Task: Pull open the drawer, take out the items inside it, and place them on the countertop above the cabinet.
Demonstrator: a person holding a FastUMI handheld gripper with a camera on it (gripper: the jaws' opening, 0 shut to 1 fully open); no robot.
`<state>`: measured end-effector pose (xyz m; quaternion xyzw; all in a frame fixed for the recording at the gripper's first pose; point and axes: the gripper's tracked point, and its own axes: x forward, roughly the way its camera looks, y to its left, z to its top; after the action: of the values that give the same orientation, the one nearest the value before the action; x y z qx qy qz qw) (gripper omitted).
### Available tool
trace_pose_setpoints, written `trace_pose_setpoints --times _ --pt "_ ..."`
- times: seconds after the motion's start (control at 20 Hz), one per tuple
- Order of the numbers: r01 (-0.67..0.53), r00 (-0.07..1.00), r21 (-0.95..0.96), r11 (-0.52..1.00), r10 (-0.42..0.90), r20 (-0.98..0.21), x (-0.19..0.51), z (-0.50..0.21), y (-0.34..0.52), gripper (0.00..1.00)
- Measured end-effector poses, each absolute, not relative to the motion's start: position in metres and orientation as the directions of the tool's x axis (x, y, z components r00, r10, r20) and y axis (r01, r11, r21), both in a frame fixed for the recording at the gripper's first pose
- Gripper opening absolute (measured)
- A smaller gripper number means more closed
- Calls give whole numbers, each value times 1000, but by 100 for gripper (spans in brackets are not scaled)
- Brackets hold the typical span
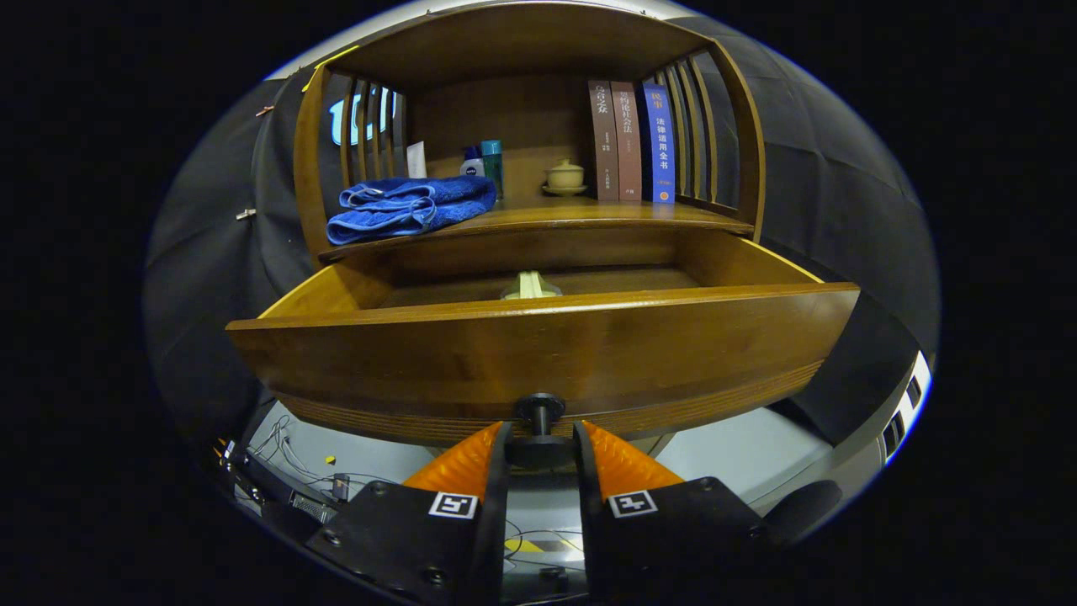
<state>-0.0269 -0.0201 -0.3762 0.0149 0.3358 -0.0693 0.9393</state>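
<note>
The wooden drawer (538, 353) stands pulled out toward me, its front panel just beyond my fingers. Its round dark knob (540, 411) sits between my fingertips, and my gripper (541, 446) is shut on it. Inside the drawer a pale item (530, 286) pokes up just above the front panel's top edge; the rest of it is hidden. Above the drawer lies the countertop (580, 215) of the cabinet.
On the countertop, a folded blue towel (408, 206) lies at the left, with small bottles (484, 164) behind it. A lidded cup (565, 177) and three upright books (631, 141) stand at the right. Slatted side walls enclose the shelf. Cables (294, 454) lie on the floor below.
</note>
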Motion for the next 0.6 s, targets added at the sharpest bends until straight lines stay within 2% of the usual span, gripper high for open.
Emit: trace_pose_setpoints --times 0.6 --pt "146 745 -3 989 -112 -658 -59 -377 -17 42"
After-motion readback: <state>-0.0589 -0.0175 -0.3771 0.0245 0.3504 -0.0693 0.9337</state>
